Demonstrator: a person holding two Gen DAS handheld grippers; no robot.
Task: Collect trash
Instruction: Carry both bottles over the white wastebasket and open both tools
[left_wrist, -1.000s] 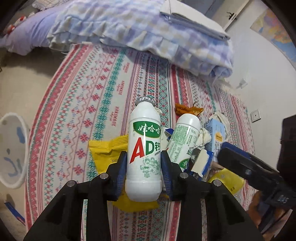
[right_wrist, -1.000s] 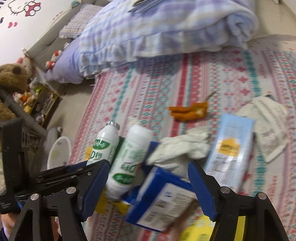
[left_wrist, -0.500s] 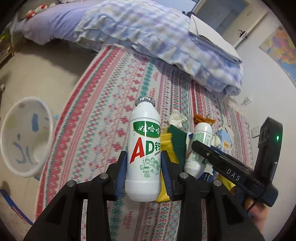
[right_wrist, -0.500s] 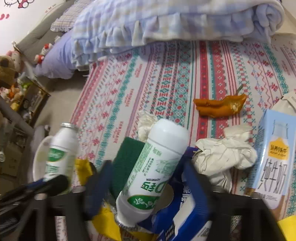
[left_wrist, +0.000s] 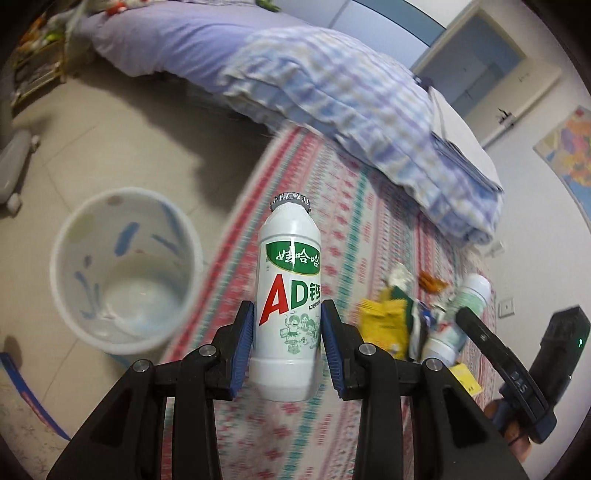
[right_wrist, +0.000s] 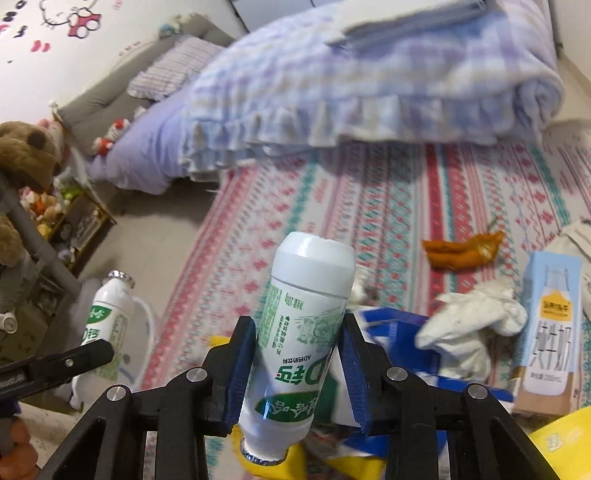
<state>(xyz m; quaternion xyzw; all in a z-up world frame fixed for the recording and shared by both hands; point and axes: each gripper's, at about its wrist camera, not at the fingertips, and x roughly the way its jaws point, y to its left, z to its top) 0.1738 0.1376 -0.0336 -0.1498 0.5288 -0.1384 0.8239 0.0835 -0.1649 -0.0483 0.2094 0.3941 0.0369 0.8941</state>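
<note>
left gripper (left_wrist: 287, 343): clamped on the AD bottle (left_wrist: 288, 295), upright, cap up, frame centre; grip same as a second ago
right gripper (right_wrist: 298, 363): jaws have just been closing, now pinching the second bottle (right_wrist: 301, 332), cap end down, base tilted up; a second ago they stood wide apart around it
trash pile: yellow wrapper (left_wrist: 384, 319) and blue carton (right_wrist: 399, 325) just behind the right jaws; crumpled tissue (right_wrist: 476, 321), milk carton (right_wrist: 550, 325), orange peel (right_wrist: 461, 251) at right, on the rug (right_wrist: 369, 206)
bin (left_wrist: 122, 273): white, open, on the floor at left of left wrist view; was a sliver at the left edge before, now fully in frame beside the AD bottle
far: bed with plaid quilt (right_wrist: 369, 81) across the top
</note>
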